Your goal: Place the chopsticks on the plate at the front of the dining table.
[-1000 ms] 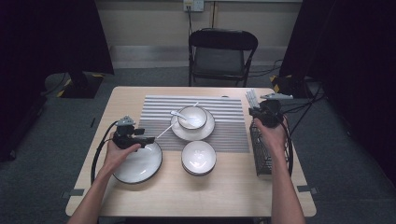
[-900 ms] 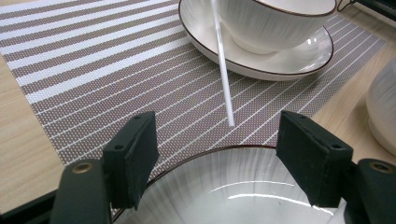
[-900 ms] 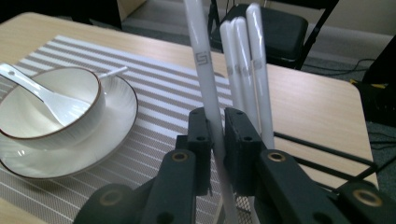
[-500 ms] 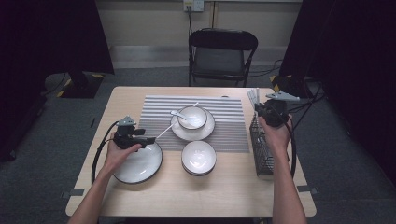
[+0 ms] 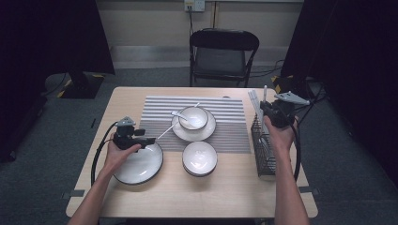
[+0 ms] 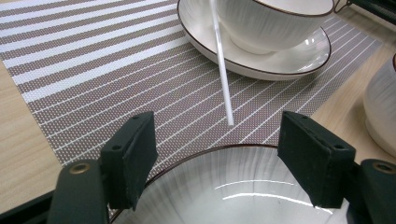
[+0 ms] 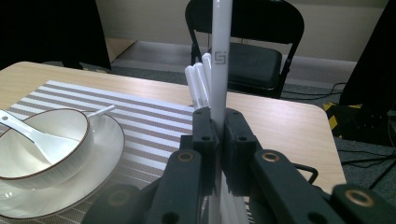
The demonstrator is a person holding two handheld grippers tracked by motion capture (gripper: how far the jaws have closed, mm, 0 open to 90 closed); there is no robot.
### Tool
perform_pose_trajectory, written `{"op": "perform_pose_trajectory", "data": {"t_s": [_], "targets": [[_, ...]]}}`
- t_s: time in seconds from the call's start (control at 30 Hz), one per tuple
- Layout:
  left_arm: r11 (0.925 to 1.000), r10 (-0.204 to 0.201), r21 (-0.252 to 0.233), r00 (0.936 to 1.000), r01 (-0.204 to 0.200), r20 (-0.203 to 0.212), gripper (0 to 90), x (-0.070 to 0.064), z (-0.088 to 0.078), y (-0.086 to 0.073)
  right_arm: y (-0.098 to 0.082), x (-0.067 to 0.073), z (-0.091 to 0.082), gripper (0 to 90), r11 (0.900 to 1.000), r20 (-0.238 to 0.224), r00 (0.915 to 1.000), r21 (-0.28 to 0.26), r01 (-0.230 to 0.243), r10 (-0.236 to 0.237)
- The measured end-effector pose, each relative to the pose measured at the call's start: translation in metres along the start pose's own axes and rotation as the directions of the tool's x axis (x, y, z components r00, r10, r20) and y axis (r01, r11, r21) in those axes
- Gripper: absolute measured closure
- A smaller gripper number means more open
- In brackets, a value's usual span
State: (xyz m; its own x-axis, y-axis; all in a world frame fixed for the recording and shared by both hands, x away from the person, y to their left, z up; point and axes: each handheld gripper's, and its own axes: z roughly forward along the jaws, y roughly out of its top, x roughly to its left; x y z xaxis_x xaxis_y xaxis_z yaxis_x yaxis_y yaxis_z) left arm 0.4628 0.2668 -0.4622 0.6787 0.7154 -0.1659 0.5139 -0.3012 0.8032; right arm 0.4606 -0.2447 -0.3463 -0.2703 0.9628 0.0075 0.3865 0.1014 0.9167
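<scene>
Chopstick (image 7: 219,70) stands upright, pinched in the right claw (image 7: 218,154) above the wire holder (image 5: 263,154) at the table's (image 5: 225,197) right edge — likely being drawn out for setting. Left claw (image 6: 224,149) hangs wide over the empty plate (image 6: 233,196), gripping nothing — another chopstick (image 6: 223,70) lies just ahead.

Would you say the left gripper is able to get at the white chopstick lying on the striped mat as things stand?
Probably yes. The left gripper has its jaws open over the far rim of the empty plate, and the near tip of the chopstick lies just ahead on the striped mat, with nothing between them.
</scene>
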Motion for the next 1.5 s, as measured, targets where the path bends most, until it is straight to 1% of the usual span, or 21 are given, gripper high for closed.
{"op": "perform_pose_trajectory", "data": {"t_s": [0.23, 0.37, 0.4, 0.43, 0.47, 0.53, 0.57, 0.63, 0.7, 0.73, 0.77, 0.9, 1.03, 1.1, 1.13, 1.2, 1.27, 1.4, 1.43, 1.47, 1.5], "targets": [[0.9999, 0.010, 0.003, 0.9999, -0.010, 0.011, 26.5, -0.002, 0.000, 0.001, 0.007, -0.001, -0.006, 85.1, 1.000, -0.004, 1.0000, -0.019, -0.004, 0.004], [1.0000, 0.001, -0.005, 0.9998, -0.001, 0.021, 25.2, -0.002, 0.000, 0.001, 0.009, -0.001, -0.008, 85.0, 1.000, -0.005, 1.0000, -0.022, -0.001, 0.001], [1.0000, -0.003, -0.006, 0.9995, 0.003, 0.033, 25.2, -0.002, 0.000, 0.000, 0.010, -0.001, -0.009, 85.0, 1.000, -0.011, 0.9999, -0.024, -0.007, 0.006], [1.0000, -0.007, -0.004, 0.9992, 0.007, 0.039, 25.2, -0.002, 0.000, 0.000, 0.011, 0.000, -0.010, 85.1, 1.000, -0.008, 1.0000, -0.026, 0.003, -0.003], [1.0000, 0.003, 0.007, 0.9996, -0.003, 0.029, 25.2, -0.003, 0.001, 0.000, 0.011, 0.000, -0.010, 85.0, 1.000, -0.015, 0.9999, -0.030, 0.001, -0.002], [1.0000, 0.004, 0.006, 0.9994, -0.004, 0.034, 25.2, -0.003, 0.001, 0.000, 0.013, 0.000, -0.012, 85.1, 0.999, -0.010, 1.0000, -0.033, 0.002, -0.002], [0.9999, 0.014, 0.009, 0.9995, -0.014, 0.027, 25.2, -0.004, 0.000, 0.000, 0.014, 0.000, -0.013, 85.1, 0.999, -0.014, 0.9999, -0.036, -0.003, 0.002], [1.0000, 0.008, -0.004, 0.9995, -0.008, 0.032, 25.2, -0.004, 0.001, 0.000, 0.016, 0.000, -0.015, 85.0, 0.999, -0.002, 0.9999, -0.033, 0.012, -0.012], [0.9999, 0.015, -0.002, 0.9996, -0.015, 0.024, 24.5, -0.004, 0.000, 0.001, 0.019, 0.001, -0.015, 85.0, 1.000, -0.010, 0.9998, -0.023, 0.019, -0.020], [0.9998, 0.017, -0.008, 0.9997, -0.017, 0.017, 23.7, -0.004, -0.001, 0.001, 0.020, 0.002, -0.016, 85.0, 0.999, -0.005, 0.9997, -0.027, 0.025, -0.025], [0.9998, 0.012, -0.016, 0.9997, -0.012, 0.023, 23.6, -0.005, -0.001, 0.001, 0.021, 0.002, -0.017, 85.0, 0.999, -0.002, 0.9996, -0.031, 0.028, -0.028], [0.9995, 0.028, -0.013, 0.9995, -0.028, 0.012, 23.7, -0.005, -0.002, 0.002, 0.026, 0.003, -0.020, 85.1, 0.999, -0.011, 0.9996, -0.048, 0.026, -0.026], [0.9996, 0.021, -0.017, 0.9997, -0.021, 0.014, 23.7, -0.007, -0.002, 0.002, 0.030, 0.004, -0.023, 85.0, 0.998, -0.013, 0.9995, -0.059, 0.028, -0.029], [0.9996, 0.021, -0.018, 0.9996, -0.021, 0.017, 23.7, -0.007, -0.003, 0.002, 0.034, 0.006, -0.027, 85.1, 0.996, -0.020, 0.9993, -0.088, 0.029, -0.030], [0.9995, 0.027, -0.013, 0.9996, -0.027, -0.002, 23.7, -0.006, -0.003, 0.002, 0.035, 0.006, -0.029, 85.1, 0.994, -0.029, 0.9992, -0.106, 0.023, -0.026], [0.9996, 0.022, -0.020, 0.9997, -0.021, 0.008, 23.7, -0.005, -0.004, 0.001, 0.039, 0.008, -0.032, 85.1, 0.992, -0.032, 0.9991, -0.121, 0.025, -0.029], [0.9996, 0.015, -0.024, 0.9999, -0.015, 0.006, 23.1, -0.005, -0.005, 0.001, 0.041, 0.010, -0.033, 85.1, 0.991, -0.039, 0.9986, -0.127, 0.032, -0.038], [0.9991, 0.020, -0.037, 0.9998, -0.019, 0.010, 22.7, -0.006, -0.007, 0.002, 0.045, 0.013, -0.034, 85.1, 0.990, -0.043, 0.9981, -0.132, 0.039, -0.045], [0.9989, 0.026, -0.038, 0.9996, -0.026, 0.011, 22.7, -0.006, -0.007, 0.003, 0.047, 0.014, -0.035, 85.1, 0.990, -0.042, 0.9981, -0.133, 0.040, -0.046], [0.9987, 0.038, -0.035, 0.9992, -0.038, 0.007, 22.0, -0.006, -0.007, 0.003, 0.051, 0.016, -0.035, 85.1, 0.990, -0.056, 0.9971, -0.132, 0.045, -0.052], [0.9987, 0.040, -0.030, 0.9992, -0.040, 0.006, 22.1, -0.006, -0.008, 0.003, 0.052, 0.018, -0.035, 85.1, 0.990, -0.052, 0.9970, -0.129, 0.050, -0.057]]}}
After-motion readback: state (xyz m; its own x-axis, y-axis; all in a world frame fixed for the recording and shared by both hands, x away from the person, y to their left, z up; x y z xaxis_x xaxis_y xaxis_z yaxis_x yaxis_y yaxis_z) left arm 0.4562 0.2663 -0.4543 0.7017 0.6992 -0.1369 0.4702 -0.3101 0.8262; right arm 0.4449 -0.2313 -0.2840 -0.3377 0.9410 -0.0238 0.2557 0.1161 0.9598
